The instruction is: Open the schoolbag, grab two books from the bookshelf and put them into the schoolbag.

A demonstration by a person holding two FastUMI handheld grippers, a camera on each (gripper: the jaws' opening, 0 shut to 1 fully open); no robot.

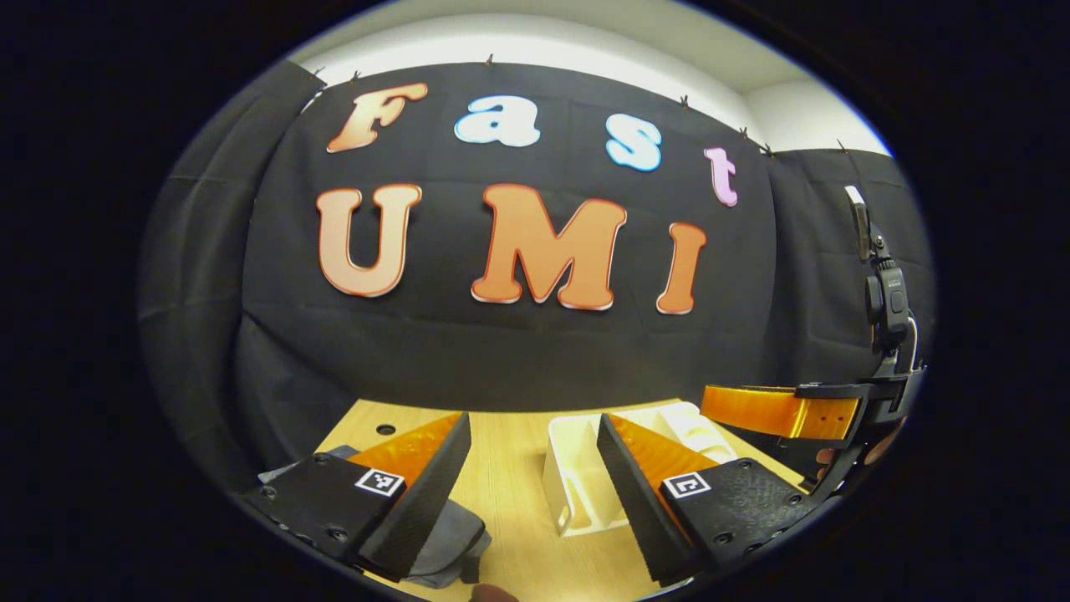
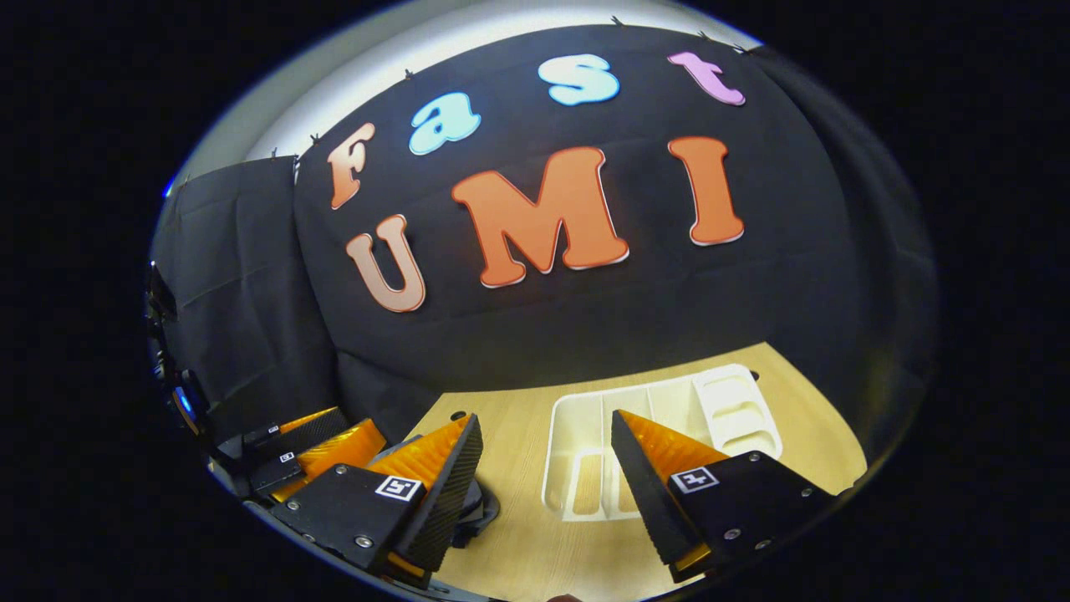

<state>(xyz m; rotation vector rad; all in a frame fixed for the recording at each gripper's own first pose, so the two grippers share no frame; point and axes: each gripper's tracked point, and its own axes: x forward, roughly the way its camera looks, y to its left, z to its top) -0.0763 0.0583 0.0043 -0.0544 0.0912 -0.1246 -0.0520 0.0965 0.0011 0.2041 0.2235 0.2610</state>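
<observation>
While on table (image 1: 512, 502), bookshelf (image 1: 562, 489) beside schoolbag (image 1: 456, 543)

Light fell from overhead, bright on the pale wall strip (image 1: 535, 42) and table (image 2: 518, 552); edges bowed strongly, and the rims perhaps blurred slightly.

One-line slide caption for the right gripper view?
Open right gripper hovers above the wooden table, white bookshelf ahead, schoolbag lower left.
</observation>
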